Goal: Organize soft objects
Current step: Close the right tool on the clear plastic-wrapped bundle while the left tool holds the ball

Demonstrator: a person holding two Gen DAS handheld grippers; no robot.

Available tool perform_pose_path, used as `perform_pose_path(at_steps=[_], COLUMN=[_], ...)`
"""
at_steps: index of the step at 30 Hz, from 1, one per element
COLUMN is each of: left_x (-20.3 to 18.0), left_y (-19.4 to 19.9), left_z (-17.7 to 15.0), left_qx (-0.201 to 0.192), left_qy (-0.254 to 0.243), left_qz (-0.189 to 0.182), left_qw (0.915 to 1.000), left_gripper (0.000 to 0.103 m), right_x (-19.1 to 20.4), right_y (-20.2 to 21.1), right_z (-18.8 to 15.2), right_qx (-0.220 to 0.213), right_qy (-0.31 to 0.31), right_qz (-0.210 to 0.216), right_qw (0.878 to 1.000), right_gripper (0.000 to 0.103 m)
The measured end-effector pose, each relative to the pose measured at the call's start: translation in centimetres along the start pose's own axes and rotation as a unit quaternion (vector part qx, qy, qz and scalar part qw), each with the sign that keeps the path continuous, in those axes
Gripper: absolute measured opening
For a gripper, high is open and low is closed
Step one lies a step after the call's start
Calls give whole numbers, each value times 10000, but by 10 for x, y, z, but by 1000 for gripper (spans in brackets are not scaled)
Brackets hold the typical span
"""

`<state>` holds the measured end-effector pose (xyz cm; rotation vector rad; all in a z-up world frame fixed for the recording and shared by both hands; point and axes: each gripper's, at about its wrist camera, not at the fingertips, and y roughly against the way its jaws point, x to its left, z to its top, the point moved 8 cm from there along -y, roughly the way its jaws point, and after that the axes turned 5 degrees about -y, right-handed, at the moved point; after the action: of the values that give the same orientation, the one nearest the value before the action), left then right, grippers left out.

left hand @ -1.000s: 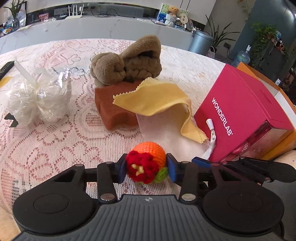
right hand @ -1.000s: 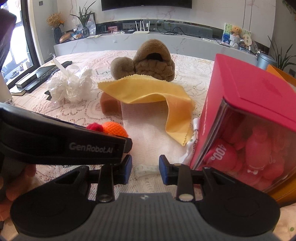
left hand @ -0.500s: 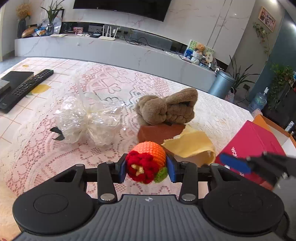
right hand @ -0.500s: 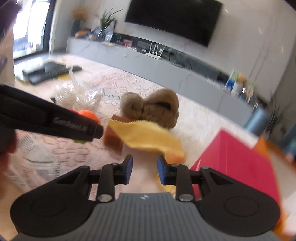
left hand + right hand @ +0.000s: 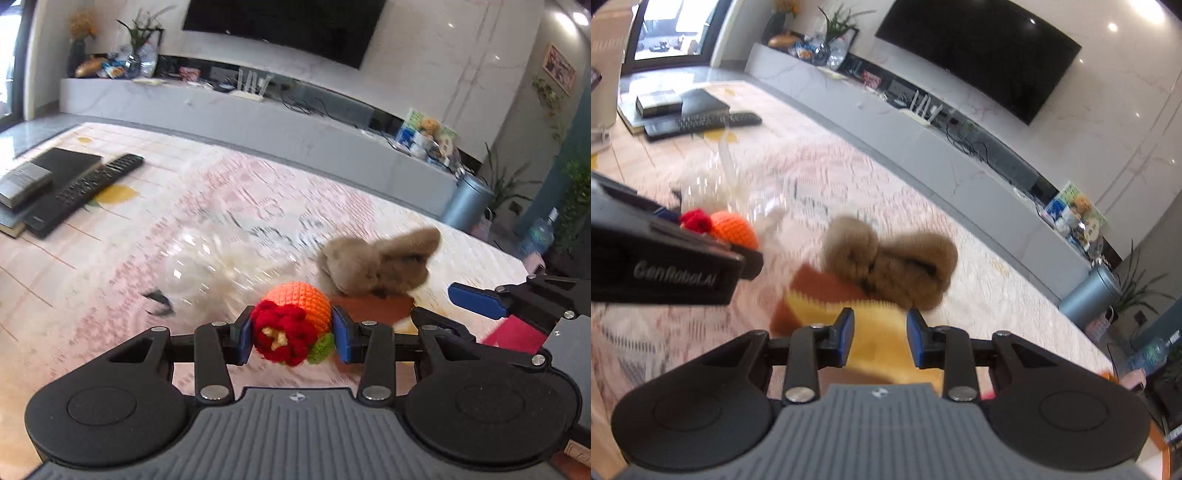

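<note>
Your left gripper (image 5: 291,334) is clamped on the crocheted ball (image 5: 293,321), one blue pad on each side, and carries it clear of the table (image 5: 92,258). The grip sits on the widest part of a round, springy thing, so a sharp swing or twist of your wrist could let the yarn roll out between the pads. Squeeze harder and you only flatten the red flower and green leaf on its near face.

Your right gripper (image 5: 881,338) holds nothing; its jaws are opening slightly, and the yellow cloth (image 5: 875,332) seen between them lies on the pile below, not pinched. That gripper is just beside your left one, so the two could knock together and jar the ball loose.

The cloth is thin, with a zigzag edge, and drapes over an orange-brown sponge block (image 5: 820,284). Pull the cloth and it may drag the sponge or tip the fuzzy brown plush (image 5: 890,266) that rests on the sponge's far edge. The clear crinkly bag (image 5: 218,273) of white stuff is slippery and shapeless, so pads may slide off its film. The lace tablecloth (image 5: 258,206) could snag a fingertip.
</note>
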<state>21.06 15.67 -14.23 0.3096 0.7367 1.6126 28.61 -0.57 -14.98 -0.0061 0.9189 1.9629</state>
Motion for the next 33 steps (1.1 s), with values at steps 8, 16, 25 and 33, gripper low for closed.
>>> perform_pose_path(at_steps=[8,16,25,33], left_x=[53,82,93,97], left_y=[14,4,0,3], left_z=[10,0,-8,-6], left_qx=[-286,69,235,145], left_qy=[757,1137,1464,1610], left_qz=[779,1068,1056,1109], left_qw=[9937,9877,9833,9806], left_gripper=[48,48,48,48], right_x=[45,103,115,115], right_y=[-18,-39,-70,-69], right_z=[25,40,47,63], right_qx=[-128,-403,-175,-607], right_qy=[-5,1462,1786,2507], right_qz=[841,1524,1688,1515], right_qw=[9964,9766,9692,9542], right_gripper=[36,66,57,69])
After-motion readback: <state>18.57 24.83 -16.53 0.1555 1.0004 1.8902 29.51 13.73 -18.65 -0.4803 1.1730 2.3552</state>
